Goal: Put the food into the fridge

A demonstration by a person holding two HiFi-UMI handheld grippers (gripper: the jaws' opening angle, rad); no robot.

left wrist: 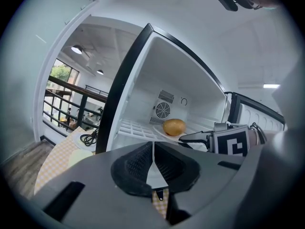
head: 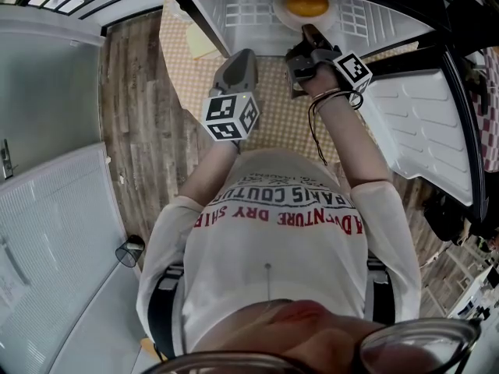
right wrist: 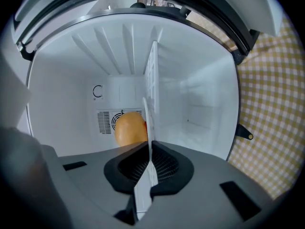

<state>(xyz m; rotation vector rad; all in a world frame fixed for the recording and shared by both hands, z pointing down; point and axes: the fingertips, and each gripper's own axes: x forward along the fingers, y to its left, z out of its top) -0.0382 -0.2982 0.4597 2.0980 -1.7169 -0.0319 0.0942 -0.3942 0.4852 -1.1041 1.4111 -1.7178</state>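
Observation:
A round golden-brown piece of food lies on a white plate on the white wire shelf inside the open fridge. My right gripper reaches into the fridge and is shut on the plate's near rim. In the right gripper view the plate shows edge-on, pinched in the right gripper, with the food just beyond. My left gripper hovers outside the fridge opening, shut and empty. The left gripper view shows the left gripper pointing at the food and the right gripper.
The fridge door stands swung open at the right. A fan vent sits on the fridge's back wall. A checkered surface lies under the grippers, with wooden floor to the left and a railing beyond.

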